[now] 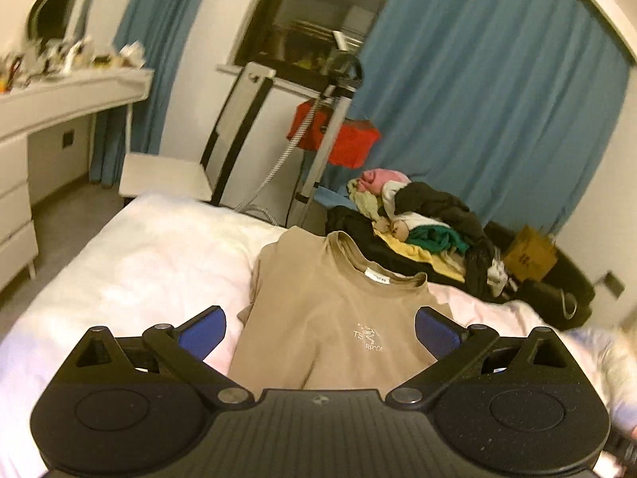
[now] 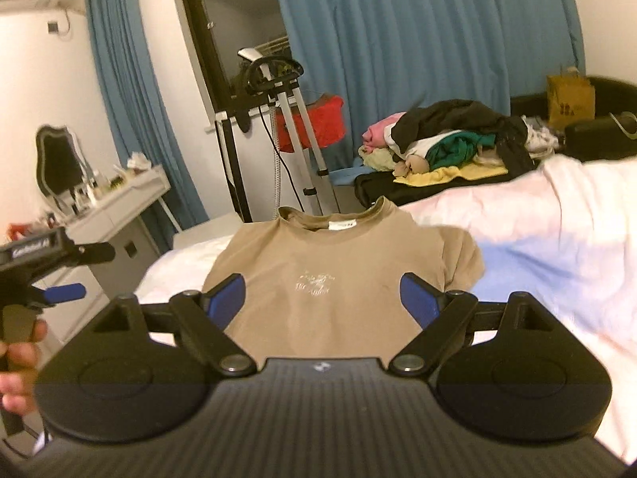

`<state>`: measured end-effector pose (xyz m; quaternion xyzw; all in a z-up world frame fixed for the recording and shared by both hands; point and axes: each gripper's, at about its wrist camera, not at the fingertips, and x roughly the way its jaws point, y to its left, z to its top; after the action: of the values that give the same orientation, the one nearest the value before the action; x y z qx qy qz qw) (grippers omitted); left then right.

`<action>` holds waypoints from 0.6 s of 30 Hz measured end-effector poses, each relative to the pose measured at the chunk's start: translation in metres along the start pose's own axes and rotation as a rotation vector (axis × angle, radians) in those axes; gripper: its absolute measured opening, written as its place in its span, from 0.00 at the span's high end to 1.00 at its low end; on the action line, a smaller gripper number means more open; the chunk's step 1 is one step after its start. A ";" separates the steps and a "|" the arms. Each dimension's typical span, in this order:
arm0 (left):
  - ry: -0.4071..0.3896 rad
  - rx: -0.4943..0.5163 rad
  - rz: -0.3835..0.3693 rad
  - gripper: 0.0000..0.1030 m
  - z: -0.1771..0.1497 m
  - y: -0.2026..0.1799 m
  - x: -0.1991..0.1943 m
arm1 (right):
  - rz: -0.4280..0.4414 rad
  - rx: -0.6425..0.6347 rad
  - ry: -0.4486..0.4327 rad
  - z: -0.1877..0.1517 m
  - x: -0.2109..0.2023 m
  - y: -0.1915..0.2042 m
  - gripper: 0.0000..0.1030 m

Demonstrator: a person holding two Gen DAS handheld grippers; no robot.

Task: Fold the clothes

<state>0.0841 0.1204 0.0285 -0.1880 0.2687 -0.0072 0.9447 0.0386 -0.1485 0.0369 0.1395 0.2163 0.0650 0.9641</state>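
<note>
A tan T-shirt [image 1: 318,310] lies front up on the white bed [image 1: 131,255], collar at the far end, with a small pale print on the chest and one sleeve folded in. My left gripper [image 1: 320,330] hovers above its lower part, blue pads wide apart and nothing between them. In the right wrist view the same T-shirt [image 2: 330,275] lies ahead, its right sleeve spread out. My right gripper [image 2: 322,298] is open over it too, holding nothing. The left gripper [image 2: 59,275] shows at the left edge, held by a hand [image 2: 20,362].
A pile of mixed clothes [image 1: 422,219] sits on a black case beyond the bed. A garment steamer stand [image 1: 318,139] with a red item rises behind the shirt. A white dresser [image 1: 59,99] with clutter is at the left. Blue curtains [image 1: 477,99] hang behind. A brown paper bag [image 1: 529,255] stands at the right.
</note>
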 end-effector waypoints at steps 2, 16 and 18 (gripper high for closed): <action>0.007 -0.048 0.000 0.04 -0.001 0.011 -0.002 | 0.000 0.016 0.000 -0.013 0.001 -0.007 0.17; 0.027 -0.300 0.016 0.17 -0.010 0.065 0.099 | -0.039 0.053 0.066 -0.079 0.085 -0.053 0.17; 0.029 -0.284 0.030 0.19 -0.008 0.061 0.125 | -0.035 0.071 0.070 -0.080 0.099 -0.060 0.17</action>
<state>0.1816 0.1594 -0.0628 -0.3158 0.2833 0.0423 0.9045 0.0966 -0.1683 -0.0902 0.1673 0.2545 0.0452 0.9514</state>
